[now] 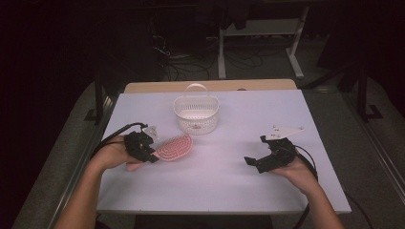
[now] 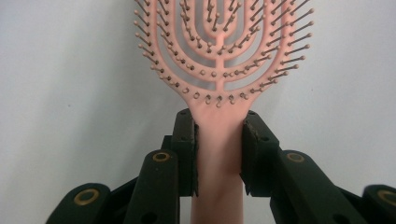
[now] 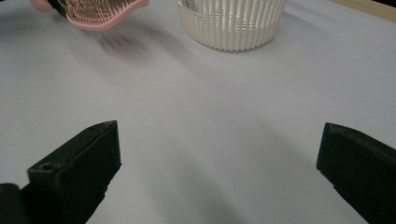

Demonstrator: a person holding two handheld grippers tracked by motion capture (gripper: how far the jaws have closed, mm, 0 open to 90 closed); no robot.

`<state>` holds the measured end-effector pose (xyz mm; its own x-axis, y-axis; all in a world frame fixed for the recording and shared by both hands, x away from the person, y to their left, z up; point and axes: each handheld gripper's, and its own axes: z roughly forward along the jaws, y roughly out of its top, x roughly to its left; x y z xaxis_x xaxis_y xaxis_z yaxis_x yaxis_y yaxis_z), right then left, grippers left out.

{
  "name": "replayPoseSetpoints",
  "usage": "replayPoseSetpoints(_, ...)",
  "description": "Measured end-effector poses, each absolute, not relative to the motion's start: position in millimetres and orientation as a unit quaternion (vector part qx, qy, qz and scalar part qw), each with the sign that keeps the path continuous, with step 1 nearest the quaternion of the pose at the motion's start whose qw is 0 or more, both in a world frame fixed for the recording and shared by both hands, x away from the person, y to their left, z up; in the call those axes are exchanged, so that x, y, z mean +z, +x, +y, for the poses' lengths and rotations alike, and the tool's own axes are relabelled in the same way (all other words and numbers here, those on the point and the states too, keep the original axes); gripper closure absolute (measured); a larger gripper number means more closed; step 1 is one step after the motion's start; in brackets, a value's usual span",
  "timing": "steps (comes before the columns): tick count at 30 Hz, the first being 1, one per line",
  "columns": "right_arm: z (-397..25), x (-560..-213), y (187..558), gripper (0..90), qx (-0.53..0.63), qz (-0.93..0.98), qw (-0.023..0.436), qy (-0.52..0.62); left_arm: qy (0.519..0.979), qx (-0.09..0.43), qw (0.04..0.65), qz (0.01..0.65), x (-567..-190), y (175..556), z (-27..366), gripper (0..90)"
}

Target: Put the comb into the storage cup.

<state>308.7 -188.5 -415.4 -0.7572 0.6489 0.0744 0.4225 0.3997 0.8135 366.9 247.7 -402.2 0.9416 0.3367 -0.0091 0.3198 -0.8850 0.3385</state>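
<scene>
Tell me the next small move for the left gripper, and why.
Probably carry the pink hairbrush toward the white basket and over its rim. The left gripper is shut on the brush's handle, the basket stands just beyond it, and the right gripper sits open and apart.

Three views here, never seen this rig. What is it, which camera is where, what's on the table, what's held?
No robot: a person holds a two-jaw gripper in each hand. The high view looks down on the white table from the person's side. The other two cameras ride on the grippers, looking along their black jaws. The left gripper is shut on the handle of a pink hairbrush, bristles facing the camera. The right gripper is open, with nothing between its jaws. A white slotted basket with a handle stands farther back.
</scene>
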Motion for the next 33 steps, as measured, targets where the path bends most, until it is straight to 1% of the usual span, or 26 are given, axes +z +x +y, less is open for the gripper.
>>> replayPoseSetpoints(11,-188.4,-415.0,308.3,0.0,0.442,0.827,0.128,0.324,0.962,0.024,0.215,0.166,-396.3,367.3,251.4,70.6)
replayPoseSetpoints(23,-188.6,-415.0,308.4,0.0,0.442,0.827,0.128,0.324,0.954,0.028,0.246,0.168,-391.8,367.2,252.9,70.5)
replayPoseSetpoints(33,-188.5,-415.1,308.5,0.0,0.442,0.826,0.128,0.325,0.951,0.028,0.259,0.169,-392.1,367.8,251.3,70.5)
